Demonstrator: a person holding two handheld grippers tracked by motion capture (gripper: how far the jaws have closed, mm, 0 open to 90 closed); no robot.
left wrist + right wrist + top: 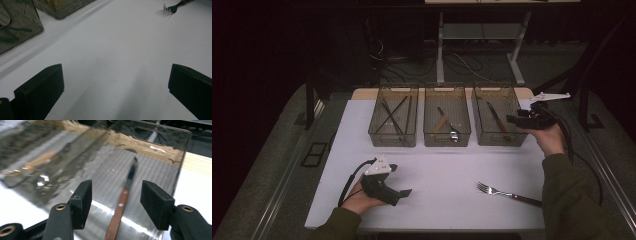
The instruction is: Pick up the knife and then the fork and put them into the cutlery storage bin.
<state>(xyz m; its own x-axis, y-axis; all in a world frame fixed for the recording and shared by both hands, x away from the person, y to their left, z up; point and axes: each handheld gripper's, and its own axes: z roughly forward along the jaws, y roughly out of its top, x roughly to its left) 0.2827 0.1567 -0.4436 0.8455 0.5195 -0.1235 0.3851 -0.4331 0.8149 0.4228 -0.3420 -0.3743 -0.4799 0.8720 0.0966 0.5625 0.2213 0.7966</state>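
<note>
Lying in the right bin (160, 150), the knife (122, 205) sits below the open right tool (116, 202).

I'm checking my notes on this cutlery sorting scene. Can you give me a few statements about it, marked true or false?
1. Three bins stand in a row at the table's far side. True: left bin, middle bin, right bin.
2. A fork lies in the middle bin. False: it lies on the table, near the front right.
3. The right hand-held gripper pinches the knife. False: its jaws stand apart on either side of the knife, which lies in the right bin.
4. The left hand-held gripper is open, with nothing between its jaws. True.
5. The left bin holds chopsticks. True, as far as the thin dark sticks show.
</note>
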